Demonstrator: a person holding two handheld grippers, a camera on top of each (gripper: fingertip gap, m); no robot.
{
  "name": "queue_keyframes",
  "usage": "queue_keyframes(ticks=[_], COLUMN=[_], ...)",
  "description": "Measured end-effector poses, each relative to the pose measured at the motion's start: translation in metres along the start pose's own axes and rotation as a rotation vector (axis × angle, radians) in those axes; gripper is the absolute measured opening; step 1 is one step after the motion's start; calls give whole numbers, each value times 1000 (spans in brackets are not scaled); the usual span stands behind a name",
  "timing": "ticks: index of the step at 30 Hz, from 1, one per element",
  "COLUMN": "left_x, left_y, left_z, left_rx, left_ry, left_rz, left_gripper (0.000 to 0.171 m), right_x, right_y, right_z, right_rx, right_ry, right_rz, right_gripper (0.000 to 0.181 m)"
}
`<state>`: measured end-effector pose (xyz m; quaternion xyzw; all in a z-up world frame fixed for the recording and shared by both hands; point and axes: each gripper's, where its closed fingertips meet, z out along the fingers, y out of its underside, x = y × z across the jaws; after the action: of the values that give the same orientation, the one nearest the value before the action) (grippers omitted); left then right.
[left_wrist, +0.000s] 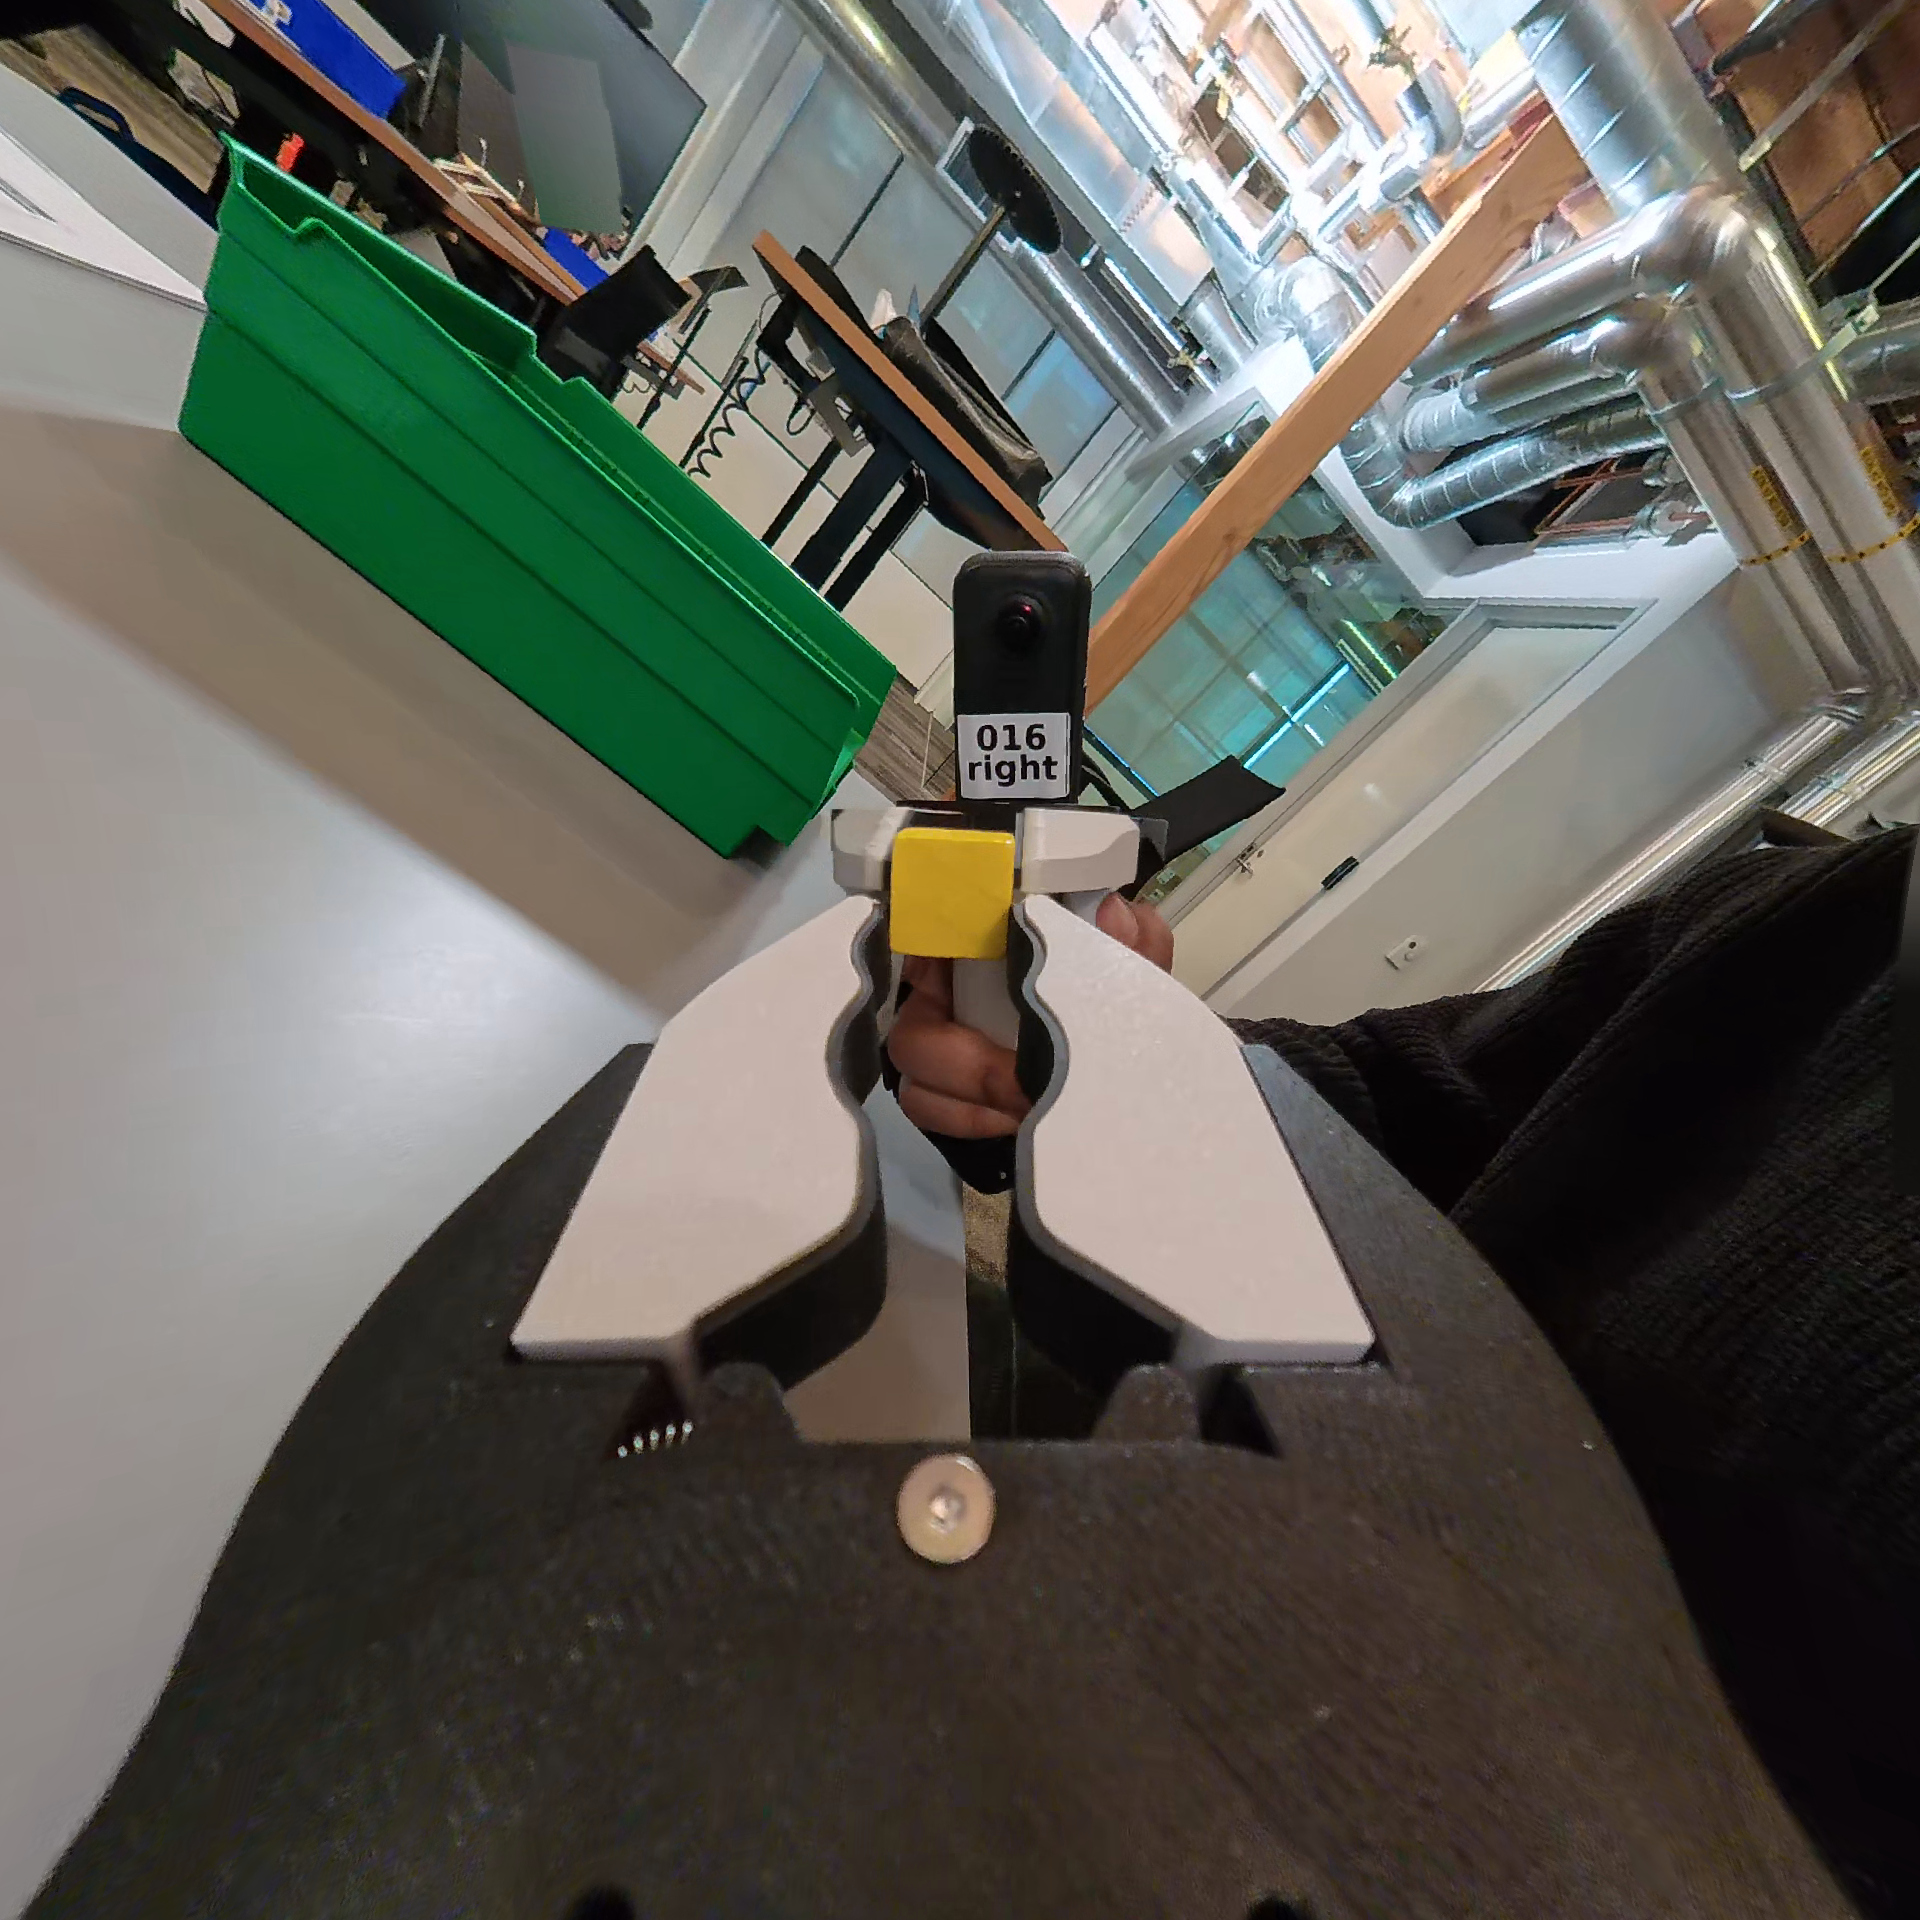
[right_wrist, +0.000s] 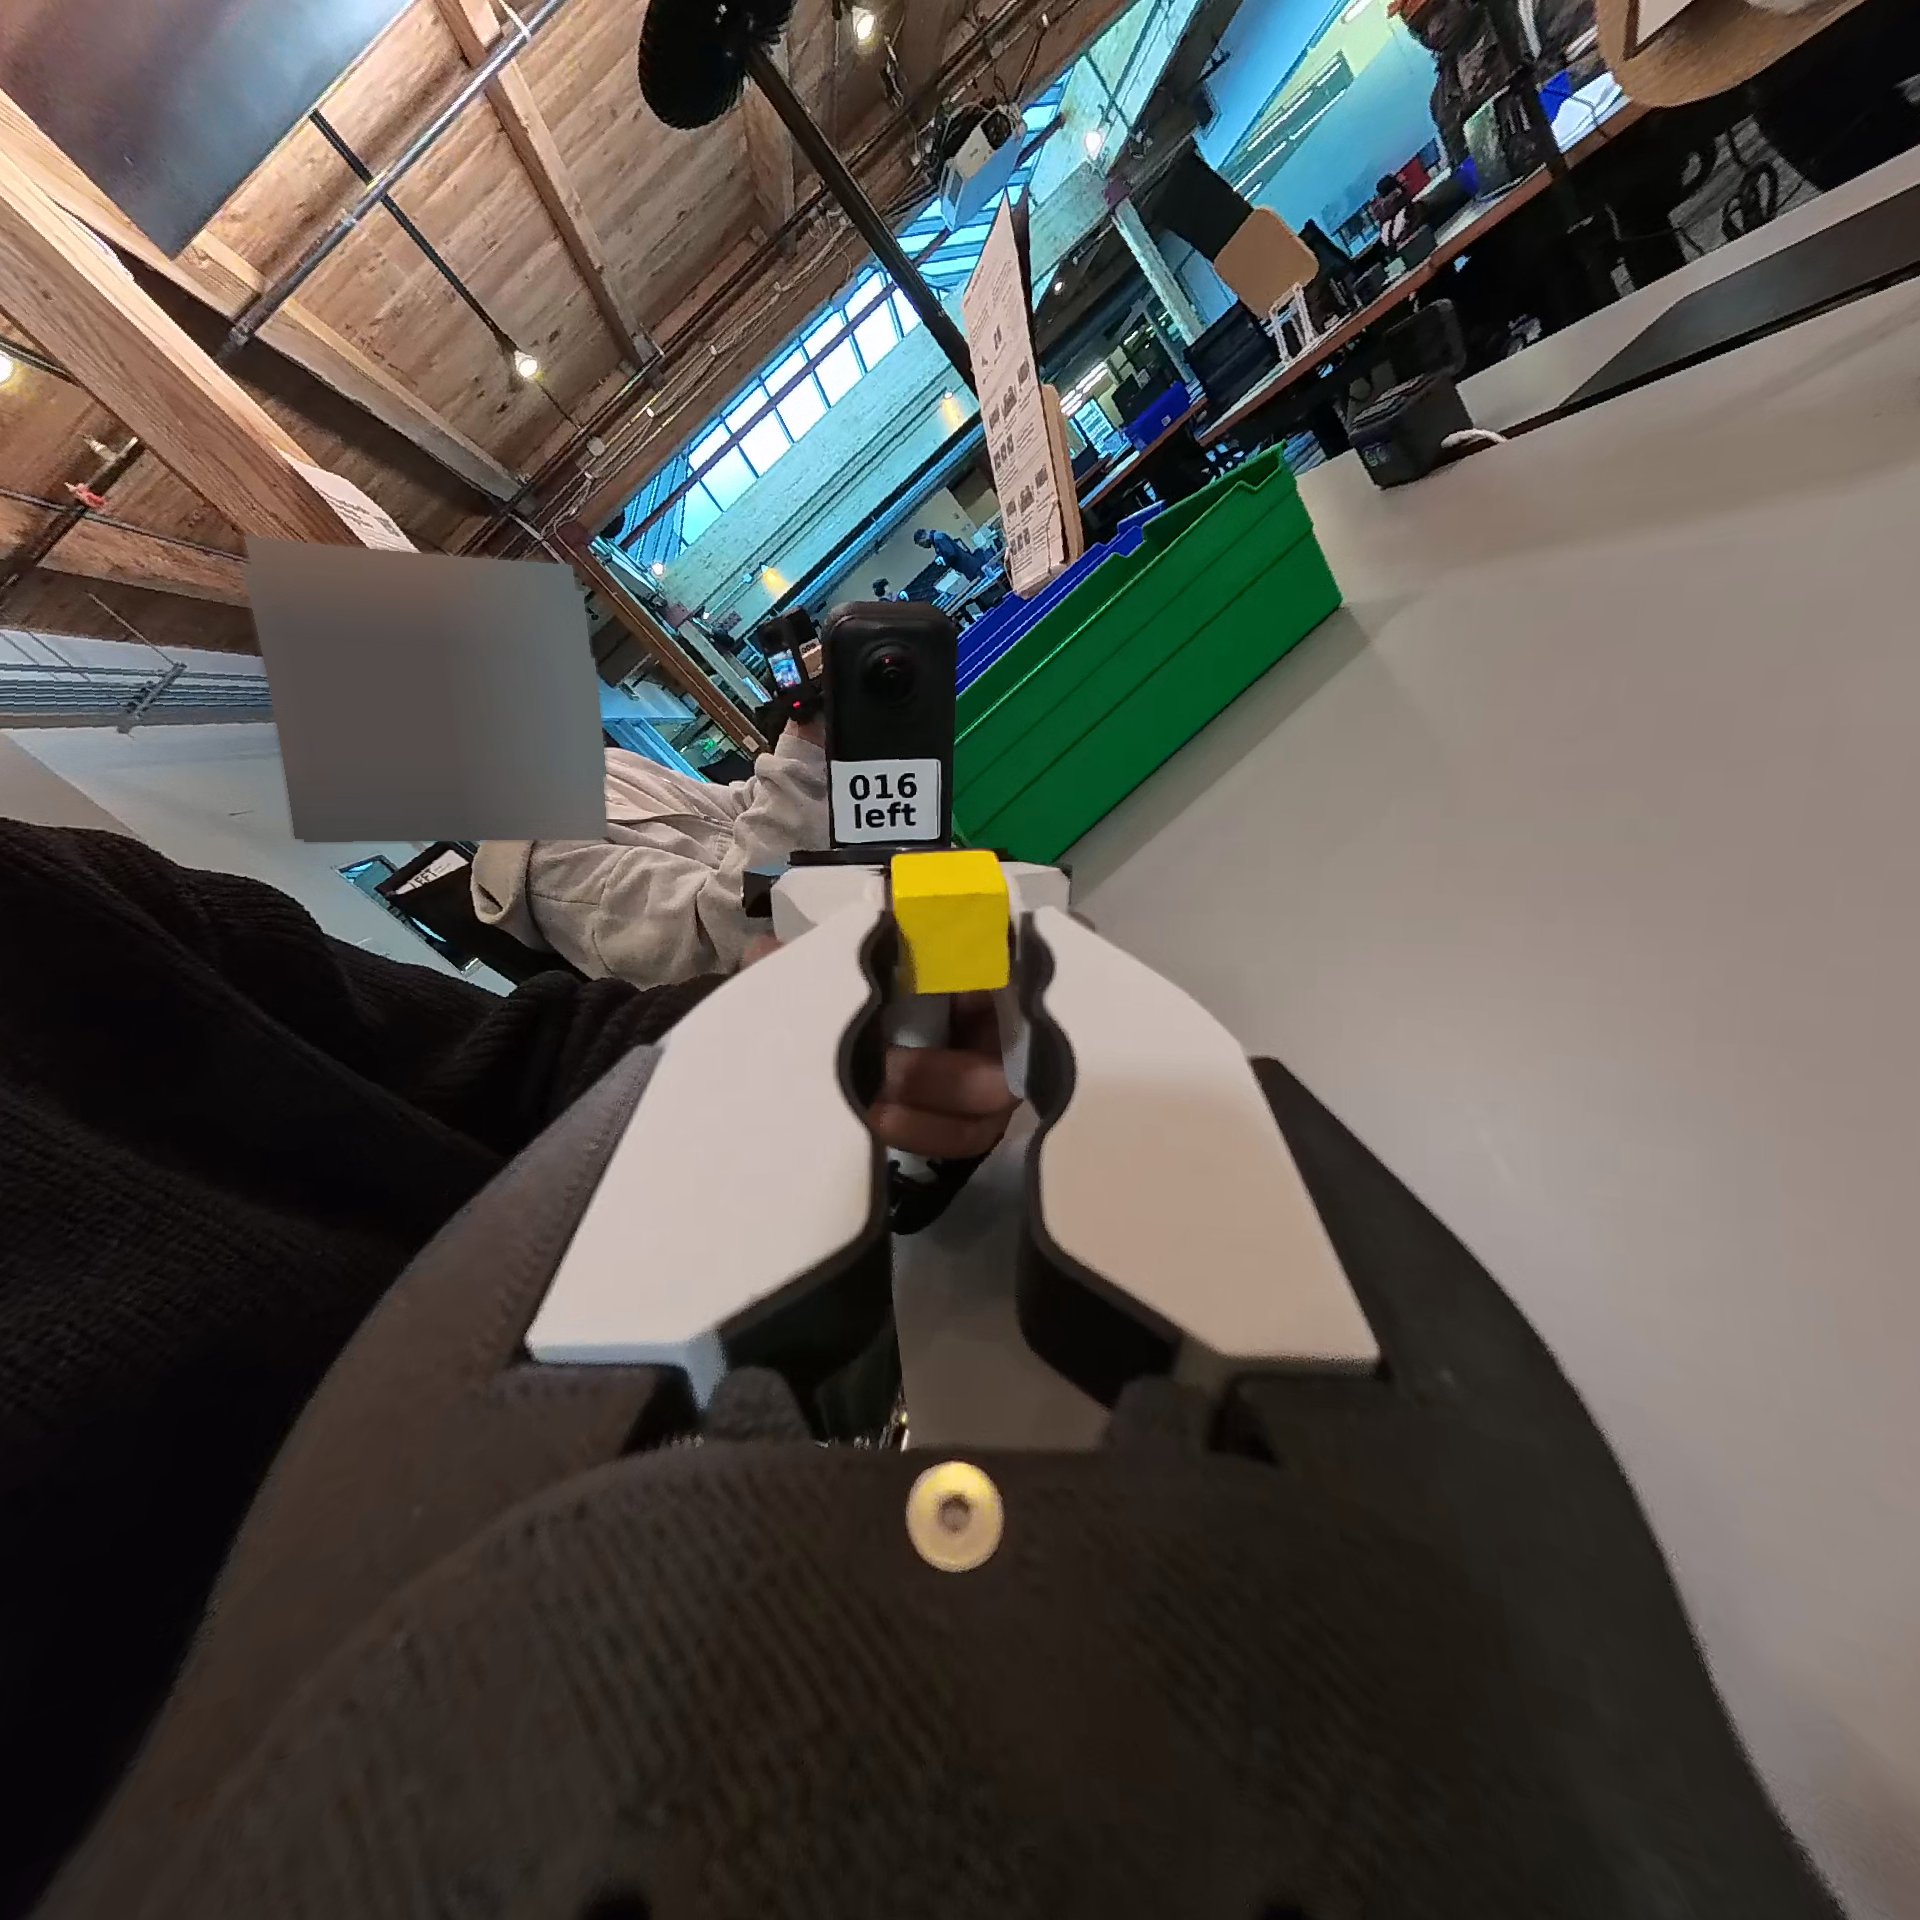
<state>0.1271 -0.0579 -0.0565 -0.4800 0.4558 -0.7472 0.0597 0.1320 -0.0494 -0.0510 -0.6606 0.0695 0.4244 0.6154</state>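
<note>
Both your grippers are clamped on the same yellow cube (left_wrist: 951, 891), nose to nose above the grey table (left_wrist: 312, 935): left gripper (left_wrist: 951, 914) and right gripper (right_wrist: 951, 925). It looks light, rigid and smooth-painted, so I'd pinch the flat faces squarely. The green bin (left_wrist: 499, 520) sits nearby.

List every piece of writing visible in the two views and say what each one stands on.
First white sticker, on the black camera above the yellow block in the left view: bold black print, legible, wording not copied here.
Second white sticker, on the other camera in the right view: likewise legible, not copied.
Tall board of printed sheets behind the green bin: too small to read.
</note>
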Motion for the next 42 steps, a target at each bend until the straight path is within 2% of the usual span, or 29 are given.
queue_keyframes(ticks=[10, 16, 20, 22, 25, 27, 30, 32, 34, 37, 42], left_x=[1, -5, -8, -8, -8, -9, -11, -13, -14, -15, -20], left_y=[2, 1, 4, 6, 7, 8, 12, 16, 22, 32, 37], left_z=[1, 0, 0, 1, 1, 1, 2, 4, 6, 11, 17], left_rx=[-7, -11, -38, -51, -68, -74, -95, -112, -138, -181, -150], left_ry=[11, -17, -43, -53, -68, -76, -84, -94, -98, -99, -140], left_rz=[0, 0, 29, 46, 70, 84, 94, 99, 107, 120, 64], left_gripper=[21, 41, 44, 44, 43, 42, 42, 42, 40, 40, 38], right_x=[-1, -1, -1, -7, -23, -18, 20, 60, 101, 139, 195], right_y=[1, -2, -9, -26, -78, -115, -160, -174, -165, -130, -110], right_z=[-1, -4, -9, -16, -45, -77, -132, -166, -190, -212, -227], right_rx=[-22, -18, -15, 11, 63, 44, -87, -261, -497, -872, -1242], right_ry=[0, 13, 34, 43, 49, 154, 389, 524, 567, 529, 515], right_rz=[-42, -76, -115, -154, -252, -388, -580, -651, -623, -520, -714], right_gripper=[21, 21, 21, 21, 21, 21, 21, 21, 21, 21, 21])
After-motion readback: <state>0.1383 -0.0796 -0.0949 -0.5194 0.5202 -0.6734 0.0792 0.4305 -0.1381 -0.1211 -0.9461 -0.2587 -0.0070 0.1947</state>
